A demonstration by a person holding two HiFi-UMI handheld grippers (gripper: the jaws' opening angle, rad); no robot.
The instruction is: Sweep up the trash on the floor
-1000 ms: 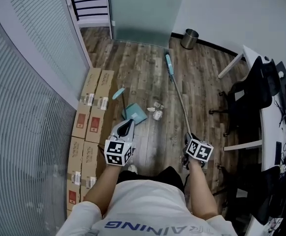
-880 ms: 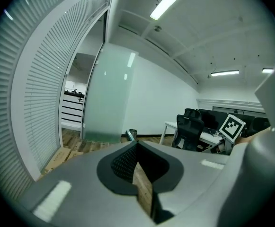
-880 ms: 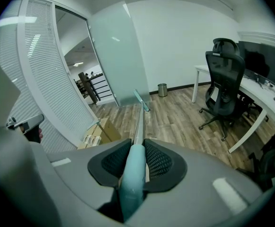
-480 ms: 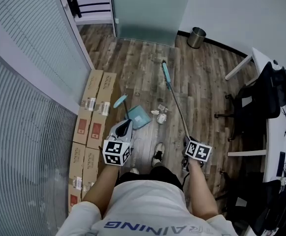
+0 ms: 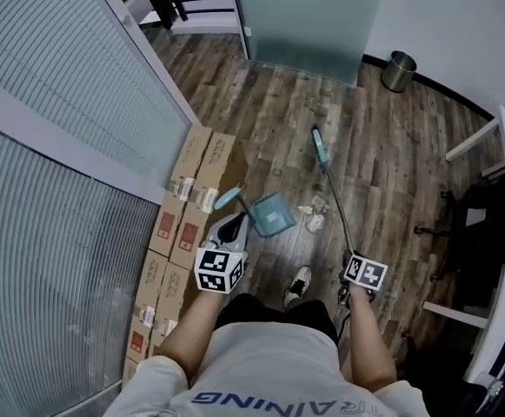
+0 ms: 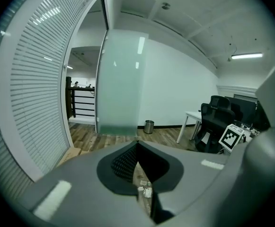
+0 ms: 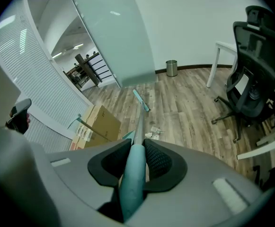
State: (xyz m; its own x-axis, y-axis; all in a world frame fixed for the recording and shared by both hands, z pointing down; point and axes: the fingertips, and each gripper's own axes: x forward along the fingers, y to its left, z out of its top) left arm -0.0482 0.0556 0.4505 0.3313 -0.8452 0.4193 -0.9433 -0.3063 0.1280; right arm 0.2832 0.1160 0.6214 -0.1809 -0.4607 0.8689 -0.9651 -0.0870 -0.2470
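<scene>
View from above of a person standing on a wood-plank floor with a claw in each hand. The right claw is clamped on the teal grip of a broom. The broom's long shaft runs straight out ahead of that claw, and its narrow teal head rests on the floor at the far end.

The trash is a small cluster of crumpled pale scraps. It lies on the floor ahead of the right claw, just to the left of the shaft and nearer the claw than the broom head is. The bristles therefore sit beyond the litter.

The left claw has its jaws pressed fully together with nothing between them. A teal dustpan stands just ahead of it and slightly to its right, with its thin handle leaning back toward a row of cardboard boxes on that claw's left.

The scraps lie between the dustpan and the broom shaft. The right claw looks best placed for the next move, drawing the head back and leftward toward the pan.
</scene>
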